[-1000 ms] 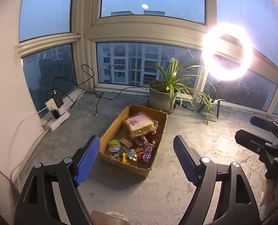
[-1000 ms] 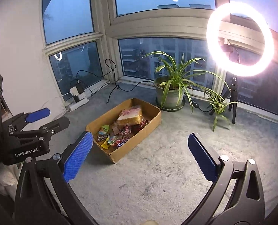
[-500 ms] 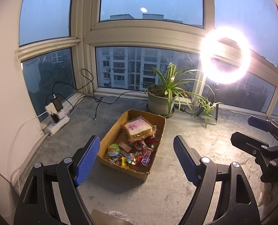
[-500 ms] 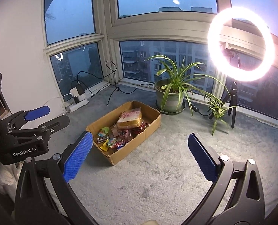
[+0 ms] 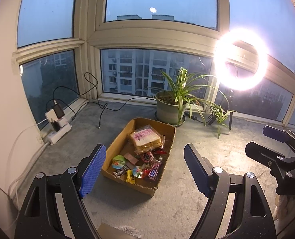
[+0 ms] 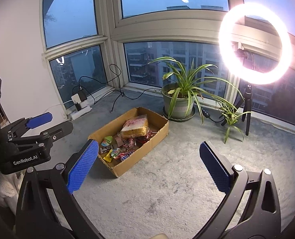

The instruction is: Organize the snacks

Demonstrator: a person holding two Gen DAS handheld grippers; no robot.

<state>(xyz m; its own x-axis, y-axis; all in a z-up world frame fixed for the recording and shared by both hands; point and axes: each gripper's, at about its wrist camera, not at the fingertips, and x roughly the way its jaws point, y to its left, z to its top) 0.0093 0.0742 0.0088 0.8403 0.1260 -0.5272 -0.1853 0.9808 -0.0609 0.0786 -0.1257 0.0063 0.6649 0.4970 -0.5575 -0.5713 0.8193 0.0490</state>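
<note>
Both the left gripper [image 5: 145, 169] and right gripper [image 6: 148, 163] hover with jaws wide and empty, short of the cardboard box [image 5: 168, 139] (snacks [image 5: 145, 157] already inside); stage unclear.

Ahead of you on the floor [image 5: 167, 209] sits the cardboard box [image 5: 115, 145], well in front of both grippers. In its far end lies the wrapped sandwich [image 5: 145, 139]; the small sweets [image 5: 135, 169] crowd its near end, the Snickers bar [image 5: 154, 170] nearest you. Behind the box, to your right, stands the potted plant [image 5: 171, 109], with the ring light [image 5: 239, 59] further right. The power strip [image 5: 57, 131] lies left, against the wall under the window.
</note>
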